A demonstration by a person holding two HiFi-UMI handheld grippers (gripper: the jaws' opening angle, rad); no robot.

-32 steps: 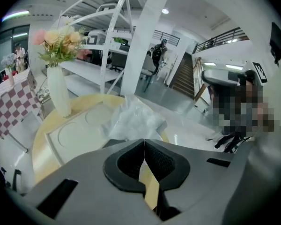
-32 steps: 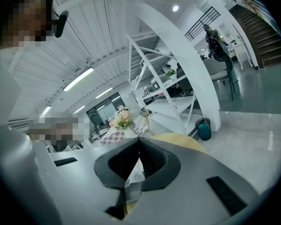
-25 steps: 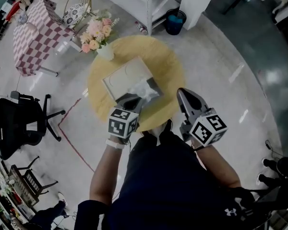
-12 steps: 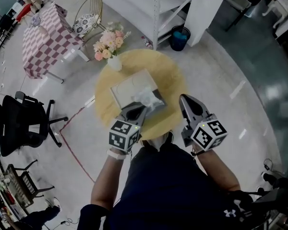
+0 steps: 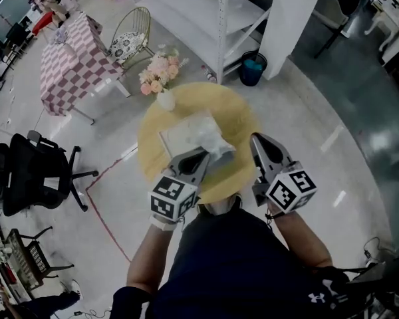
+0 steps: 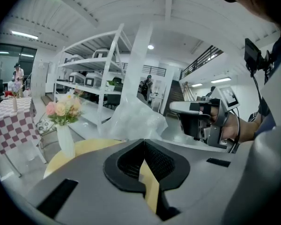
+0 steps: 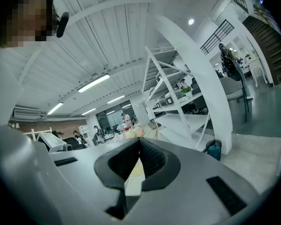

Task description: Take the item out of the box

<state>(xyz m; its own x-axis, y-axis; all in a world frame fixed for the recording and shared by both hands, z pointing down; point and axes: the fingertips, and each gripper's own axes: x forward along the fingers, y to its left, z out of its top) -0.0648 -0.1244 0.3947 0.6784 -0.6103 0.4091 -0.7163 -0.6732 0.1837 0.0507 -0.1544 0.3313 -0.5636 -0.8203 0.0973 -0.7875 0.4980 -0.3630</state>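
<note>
No legible words or numbers, only a white logo [image 5: 317, 296] on dark clothing [image 5: 239, 264]

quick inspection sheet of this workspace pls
surface: round yellow table, carrying the box
job's things: white box; crinkly plastic bag at its near corner
clutter: vase of flowers at the table's far edge
grippers: left gripper apparently shut on the bag's edge; right gripper shut, empty, beside the box
cables: nothing seen
surroundings: checked table, office chair, white shelving, blue bin
</note>
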